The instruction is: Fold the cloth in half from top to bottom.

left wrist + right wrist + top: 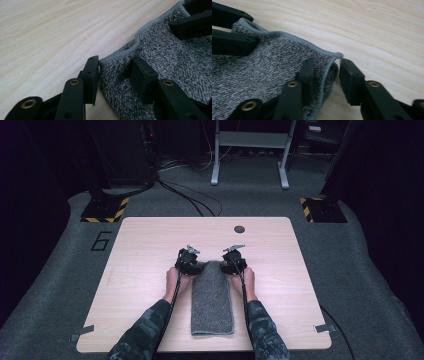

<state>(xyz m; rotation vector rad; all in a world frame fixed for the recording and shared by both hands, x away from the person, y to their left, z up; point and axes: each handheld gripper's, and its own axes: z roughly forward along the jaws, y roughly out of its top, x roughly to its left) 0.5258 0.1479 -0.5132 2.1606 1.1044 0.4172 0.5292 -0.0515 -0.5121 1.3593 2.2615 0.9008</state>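
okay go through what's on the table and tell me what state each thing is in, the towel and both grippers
grey towel: folded into a long strip, lying flat on the table, far end rumpled and slightly lifted.
left gripper: at the towel's far left corner, jaws either side of the hemmed edge, a gap left, not yet clamped.
right gripper: at the far right corner, jaws straddling the hem, not yet pressed together.
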